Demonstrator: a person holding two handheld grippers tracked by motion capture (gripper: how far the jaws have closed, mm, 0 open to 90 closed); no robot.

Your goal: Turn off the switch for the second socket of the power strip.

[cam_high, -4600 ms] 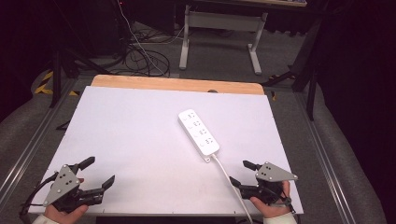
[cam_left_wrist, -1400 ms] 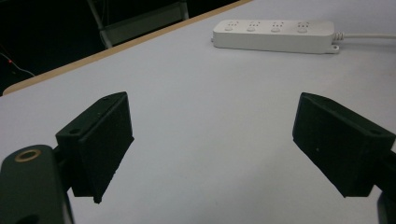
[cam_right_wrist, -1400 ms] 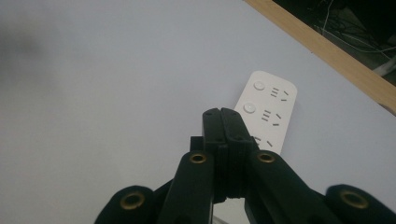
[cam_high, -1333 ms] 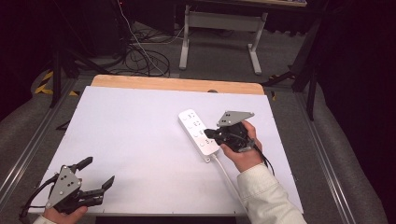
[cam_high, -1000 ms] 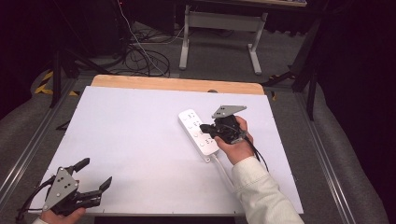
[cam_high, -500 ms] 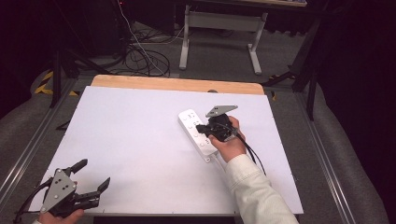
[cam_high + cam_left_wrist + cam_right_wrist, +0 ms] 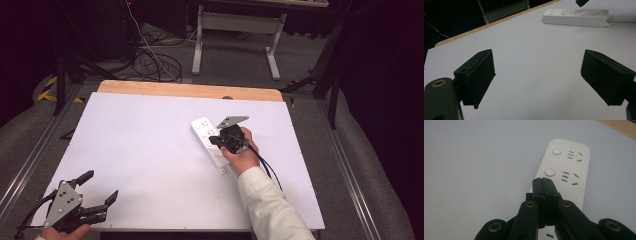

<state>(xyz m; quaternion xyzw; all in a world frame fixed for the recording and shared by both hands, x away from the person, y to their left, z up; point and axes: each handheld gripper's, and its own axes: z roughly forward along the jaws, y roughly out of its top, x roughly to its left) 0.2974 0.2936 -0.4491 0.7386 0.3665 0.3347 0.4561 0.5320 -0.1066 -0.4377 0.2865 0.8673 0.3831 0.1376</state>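
Holding my right gripper with jaws pressed together and empty, I had its tip over the strip, whose long axis ran straight ahead, buttons just beyond; my left gripper, wide open, lay well apart.

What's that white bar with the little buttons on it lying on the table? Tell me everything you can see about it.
It is a white power strip, plastic by the look of it, lying flat on the white table, right of the middle. In the right gripper view, round buttons sit beside slotted sockets along its top. A pale cable leaves one end. The right gripper, jaws shut, is poised over one part of it; actual contact can't be made out.
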